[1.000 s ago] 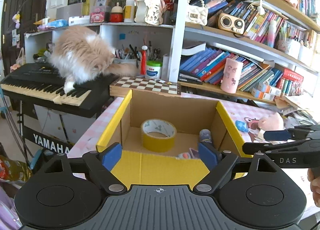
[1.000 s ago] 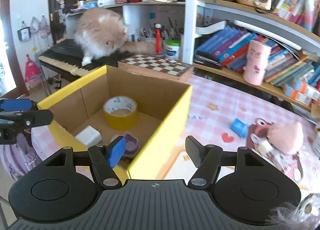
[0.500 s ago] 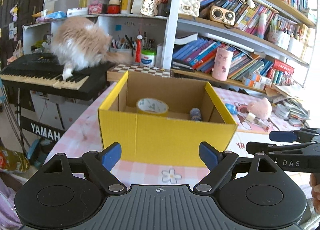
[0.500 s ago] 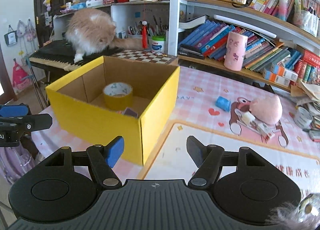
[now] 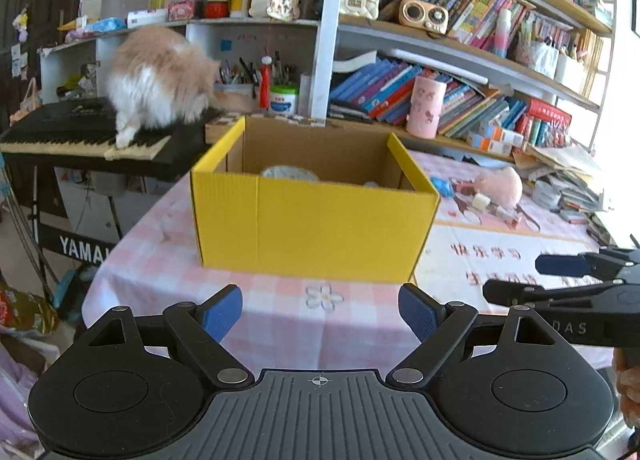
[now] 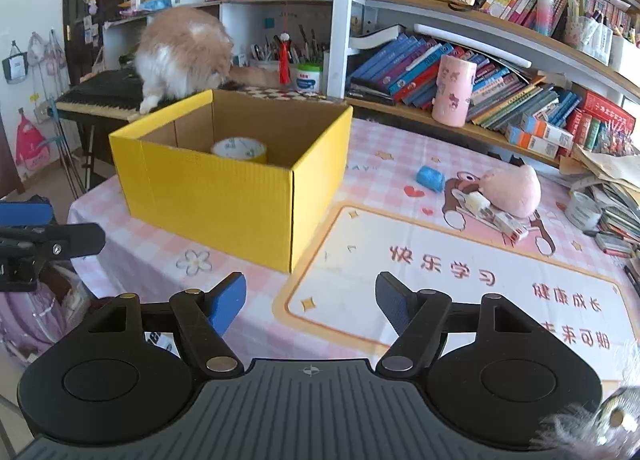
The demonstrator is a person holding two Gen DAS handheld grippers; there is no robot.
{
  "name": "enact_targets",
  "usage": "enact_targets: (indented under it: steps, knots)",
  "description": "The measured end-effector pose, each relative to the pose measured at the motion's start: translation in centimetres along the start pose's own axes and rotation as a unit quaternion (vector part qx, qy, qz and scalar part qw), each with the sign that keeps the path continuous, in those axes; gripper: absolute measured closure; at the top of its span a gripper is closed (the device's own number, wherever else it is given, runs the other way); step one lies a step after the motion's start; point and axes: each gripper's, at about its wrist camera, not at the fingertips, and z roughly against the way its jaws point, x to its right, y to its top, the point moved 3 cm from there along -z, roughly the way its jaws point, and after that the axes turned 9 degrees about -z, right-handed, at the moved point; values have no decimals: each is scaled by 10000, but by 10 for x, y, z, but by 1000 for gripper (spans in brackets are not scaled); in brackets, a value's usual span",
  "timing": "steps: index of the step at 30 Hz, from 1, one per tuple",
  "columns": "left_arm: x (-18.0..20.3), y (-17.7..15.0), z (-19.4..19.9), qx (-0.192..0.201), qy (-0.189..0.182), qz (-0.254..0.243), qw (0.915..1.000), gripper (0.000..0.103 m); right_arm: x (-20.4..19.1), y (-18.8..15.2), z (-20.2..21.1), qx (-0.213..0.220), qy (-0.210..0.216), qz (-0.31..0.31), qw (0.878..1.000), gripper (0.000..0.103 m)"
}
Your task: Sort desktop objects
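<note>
Hovering empty before the yellow box (image 5: 316, 228) on the tabletop (image 6: 440, 260), the left tongs (image 5: 320, 314) gaped wide, the right tongs (image 6: 310, 298) were opening; a tape roll (image 6: 239, 149) lay inside

Left gripper (image 5: 320, 316) wide open, empty; right gripper (image 6: 310, 302) jaws opening, nothing between.

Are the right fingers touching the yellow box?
Apart. The right wrist view shows bare tablecloth between the opening, empty right fingers and the yellow box.
</note>
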Motion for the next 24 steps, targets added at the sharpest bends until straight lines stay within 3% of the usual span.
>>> enact_targets:
  steps: [24]
  knots:
    - [33,-24,6,-363,-365,-357,9980,15,0,-37,18,-343,-111,-85,9993,25]
